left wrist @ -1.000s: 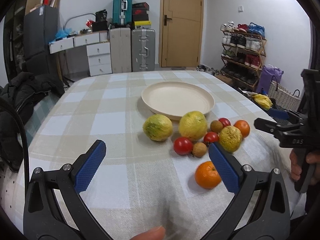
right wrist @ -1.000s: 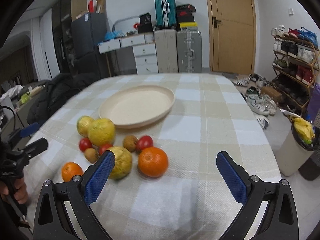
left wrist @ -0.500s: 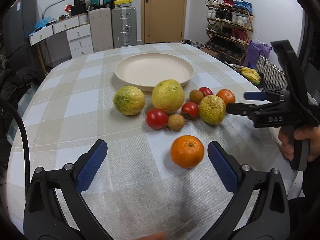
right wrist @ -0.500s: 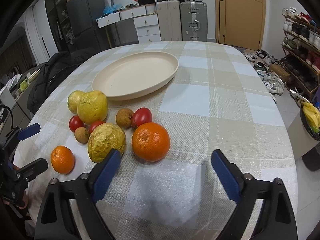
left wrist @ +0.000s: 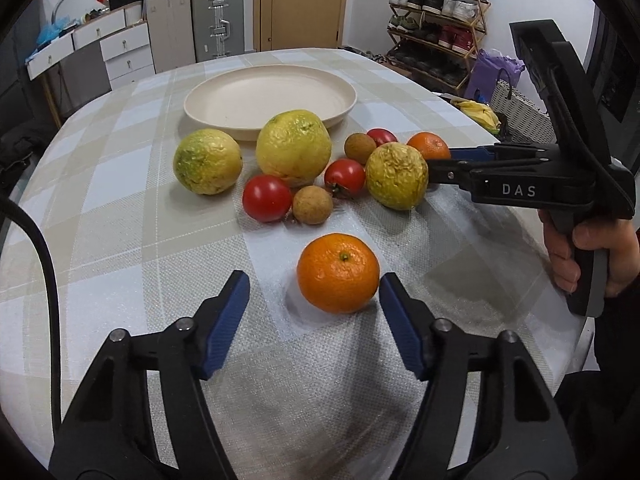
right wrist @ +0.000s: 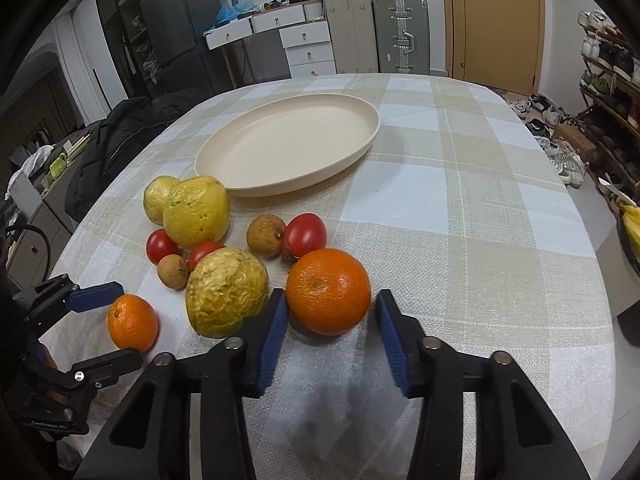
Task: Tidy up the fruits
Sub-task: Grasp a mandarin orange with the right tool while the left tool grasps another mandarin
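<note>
Several fruits lie on the checked tablecloth in front of an empty cream plate (left wrist: 270, 96) (right wrist: 288, 144): yellow-green citrus, red tomatoes, brown longans and two oranges. My left gripper (left wrist: 314, 292) is open, its pads on either side of the near orange (left wrist: 338, 272), not touching it. My right gripper (right wrist: 330, 312) is open around the bigger orange (right wrist: 328, 290), its left pad close to a wrinkled yellow citrus (right wrist: 226, 292). It also shows in the left wrist view (left wrist: 440, 160).
The table's rounded edge falls off at the right (right wrist: 600, 280). A shoe rack (left wrist: 436, 4), suitcases (right wrist: 400, 32), drawers and a door stand beyond the table. A dark jacket (right wrist: 120, 136) lies at the left.
Both grippers have moved forward and down to the fruits. Each has narrowed its jaws and now straddles an orange.
</note>
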`<action>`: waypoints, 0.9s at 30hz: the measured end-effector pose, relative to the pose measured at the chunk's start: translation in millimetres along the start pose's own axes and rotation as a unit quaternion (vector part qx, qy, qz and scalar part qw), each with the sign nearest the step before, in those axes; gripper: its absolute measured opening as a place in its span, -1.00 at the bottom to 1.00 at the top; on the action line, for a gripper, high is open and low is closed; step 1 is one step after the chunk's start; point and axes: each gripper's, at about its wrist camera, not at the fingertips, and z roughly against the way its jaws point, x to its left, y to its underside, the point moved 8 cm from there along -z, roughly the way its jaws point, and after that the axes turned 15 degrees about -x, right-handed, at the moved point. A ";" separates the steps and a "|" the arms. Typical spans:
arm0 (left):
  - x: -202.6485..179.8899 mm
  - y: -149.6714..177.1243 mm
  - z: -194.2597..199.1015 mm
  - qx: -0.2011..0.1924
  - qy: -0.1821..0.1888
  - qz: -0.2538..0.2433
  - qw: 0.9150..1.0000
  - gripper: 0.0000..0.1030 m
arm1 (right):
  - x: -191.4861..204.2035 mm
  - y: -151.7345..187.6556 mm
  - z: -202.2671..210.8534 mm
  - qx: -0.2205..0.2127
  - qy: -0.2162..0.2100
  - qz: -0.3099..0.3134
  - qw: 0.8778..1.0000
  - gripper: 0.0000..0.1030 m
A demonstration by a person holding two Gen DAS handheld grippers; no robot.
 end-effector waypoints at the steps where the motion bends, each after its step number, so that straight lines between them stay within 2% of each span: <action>1: -0.5 -0.1 -0.4 0.000 0.004 0.002 1.000 0.16 | 0.8 0.0 0.5 0.000 0.001 0.002 1.000 -0.18; 3: -3.6 -0.6 1.1 -0.002 0.016 0.009 1.000 -0.07 | 2.2 0.3 0.9 0.000 -0.002 0.005 1.000 -0.19; 6: -9.1 -1.0 3.2 -0.002 0.030 0.010 1.000 -0.25 | 3.1 0.6 3.8 -0.004 -0.008 0.003 1.000 -0.20; 10: -11.2 -1.7 3.3 -0.007 0.026 0.000 1.000 -0.25 | 1.6 -0.6 8.4 -0.013 -0.006 0.004 1.000 -0.20; 16: -5.6 -9.0 8.9 -0.026 0.028 0.015 0.999 -0.26 | -0.6 -3.4 15.4 -0.029 -0.004 0.006 1.000 -0.20; 27: 18.4 -33.2 22.2 -0.074 -0.005 0.042 0.996 -0.26 | 8.5 -18.6 30.0 -0.066 -0.021 0.002 0.998 -0.20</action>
